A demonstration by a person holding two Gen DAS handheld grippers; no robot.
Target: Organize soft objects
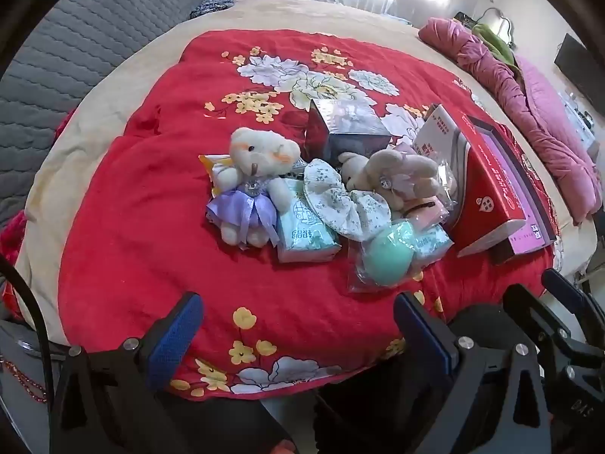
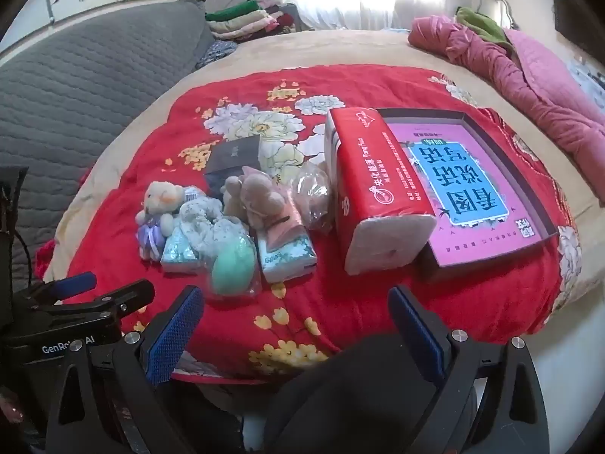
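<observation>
A pile of soft things lies on a red flowered blanket. A white teddy bear in a purple dress sits at the left, also in the right wrist view. Beside it are a floral scrunchie, a beige plush, a mint green sponge in a clear bag and small tissue packs. A red tissue pack leans on an open box holding a pink book. My left gripper and right gripper are both open and empty, at the near blanket edge.
A dark grey box stands behind the pile. A grey quilted headboard is at the left, folded clothes at the back, and a pink quilt at the right. The left gripper shows in the right wrist view.
</observation>
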